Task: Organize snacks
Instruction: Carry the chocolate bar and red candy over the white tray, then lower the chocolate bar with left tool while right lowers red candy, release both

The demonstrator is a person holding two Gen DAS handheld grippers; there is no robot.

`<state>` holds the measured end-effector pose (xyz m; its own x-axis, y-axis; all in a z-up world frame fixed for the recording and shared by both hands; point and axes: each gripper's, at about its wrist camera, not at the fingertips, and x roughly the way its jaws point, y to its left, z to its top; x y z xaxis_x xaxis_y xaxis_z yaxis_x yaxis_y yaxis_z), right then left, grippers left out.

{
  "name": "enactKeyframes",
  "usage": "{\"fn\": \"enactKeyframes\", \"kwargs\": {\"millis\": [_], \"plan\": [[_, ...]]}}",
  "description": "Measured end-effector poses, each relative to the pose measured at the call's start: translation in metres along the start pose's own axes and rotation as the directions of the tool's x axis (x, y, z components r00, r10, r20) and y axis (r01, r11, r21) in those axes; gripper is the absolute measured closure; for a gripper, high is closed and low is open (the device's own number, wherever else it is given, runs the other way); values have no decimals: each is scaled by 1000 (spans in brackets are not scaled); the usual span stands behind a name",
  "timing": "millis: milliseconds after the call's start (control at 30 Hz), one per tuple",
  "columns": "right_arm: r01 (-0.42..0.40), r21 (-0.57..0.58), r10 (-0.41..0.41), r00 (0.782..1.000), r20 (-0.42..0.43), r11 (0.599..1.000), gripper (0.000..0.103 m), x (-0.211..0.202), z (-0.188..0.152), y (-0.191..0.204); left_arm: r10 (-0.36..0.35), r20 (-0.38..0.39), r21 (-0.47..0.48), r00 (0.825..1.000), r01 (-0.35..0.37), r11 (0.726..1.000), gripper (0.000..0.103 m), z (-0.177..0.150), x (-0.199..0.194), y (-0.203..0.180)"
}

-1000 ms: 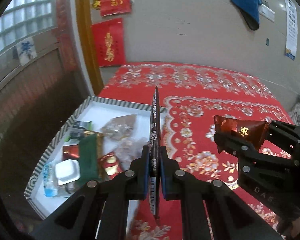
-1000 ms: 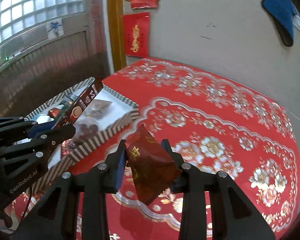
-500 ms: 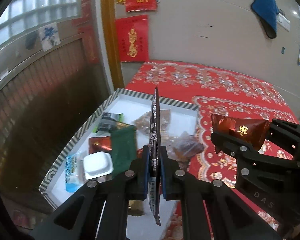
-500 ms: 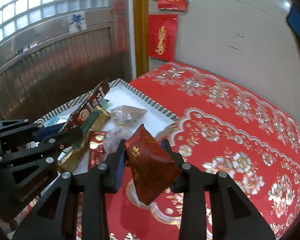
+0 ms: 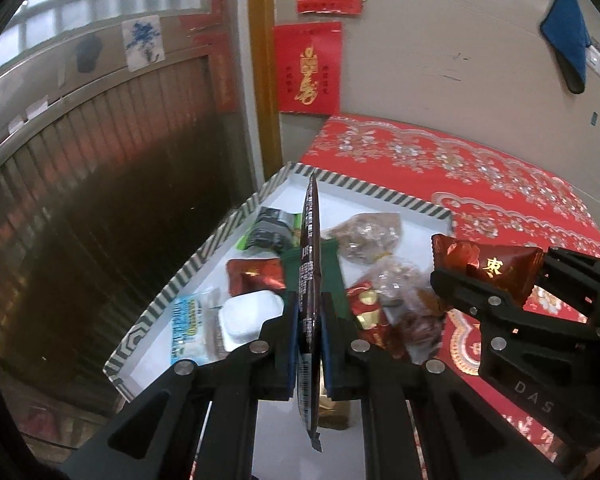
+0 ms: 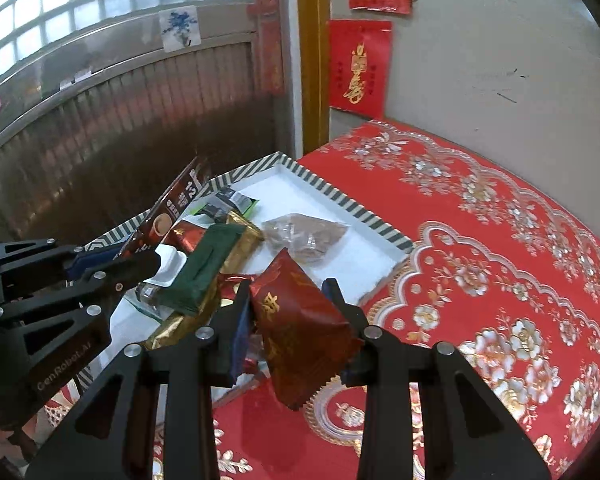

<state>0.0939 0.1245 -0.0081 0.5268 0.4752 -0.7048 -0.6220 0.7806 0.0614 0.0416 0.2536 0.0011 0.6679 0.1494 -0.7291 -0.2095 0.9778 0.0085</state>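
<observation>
Indoors, red floral tablecloth, grey wall, left hand-held gripper clamping flat sachet, right hand-held gripper pinching red packet

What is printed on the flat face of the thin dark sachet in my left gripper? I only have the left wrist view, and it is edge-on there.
Observer: The right wrist view shows the thin dark sachet face-on in the left gripper. It is brown, with a pale round picture and white print.
Operator: What lies under the dark green packet?
Observer: A shiny gold-wrapped bar. It sticks out past the green packet at both ends.
Operator: How is the right gripper holding its load?
Observer: It is shut on the red foil packet from both sides. The packet's serrated end hangs below the fingers, over the red flowered tablecloth.
</observation>
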Motion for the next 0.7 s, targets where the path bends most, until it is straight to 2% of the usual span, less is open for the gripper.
{"fn": "enactKeyframes", "kwargs": {"millis": [267, 700], "plan": [[-29, -3, 29, 999, -33, 1000, 71, 28, 9, 12, 29, -19, -41, 999, -29, 999, 94, -1, 16, 26], [-43, 0, 43, 997, -69, 999, 71, 64, 13, 22, 66, -41, -53, 997, -68, 996, 94, -10, 36, 35]]}}
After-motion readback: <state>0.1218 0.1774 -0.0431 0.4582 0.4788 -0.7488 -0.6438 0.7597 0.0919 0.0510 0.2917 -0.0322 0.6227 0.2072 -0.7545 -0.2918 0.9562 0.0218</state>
